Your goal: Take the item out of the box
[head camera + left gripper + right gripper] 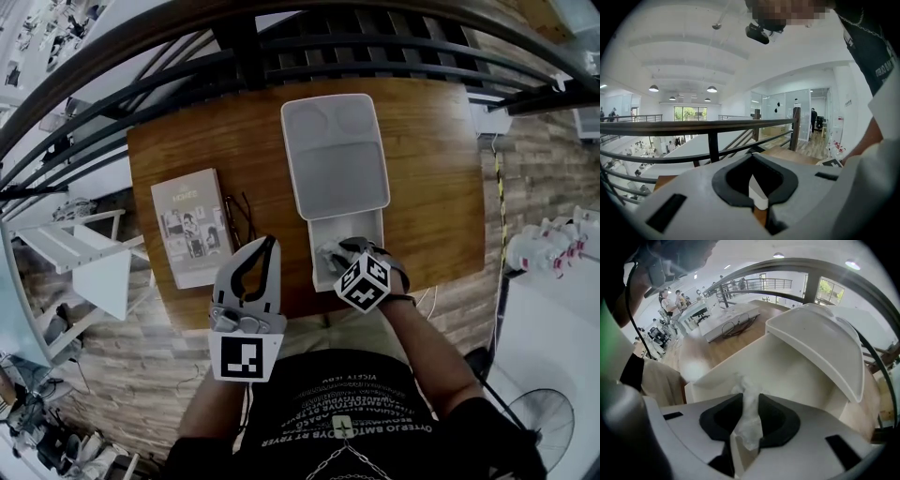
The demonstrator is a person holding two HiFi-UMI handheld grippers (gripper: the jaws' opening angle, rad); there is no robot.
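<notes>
A white box [375,227] lies open at the near side of the wooden table [441,169]. Its lid [336,155] is folded back flat beyond it. My right gripper [330,256] points steeply down into the box, shut on a crumpled clear plastic-wrapped item [328,251]. In the right gripper view the item [750,420] runs up between the fingertips of that gripper [751,399], above the box floor [797,371] and beside the lid [820,343]. My left gripper [270,244] hovers left of the box with its jaws together and nothing in them; its tips [751,158] point toward the railing.
A book [192,227] and a pair of glasses [239,217] lie on the table left of the box. A dark metal railing [309,47] runs along the far edge. The table's near edge is close to the person's body.
</notes>
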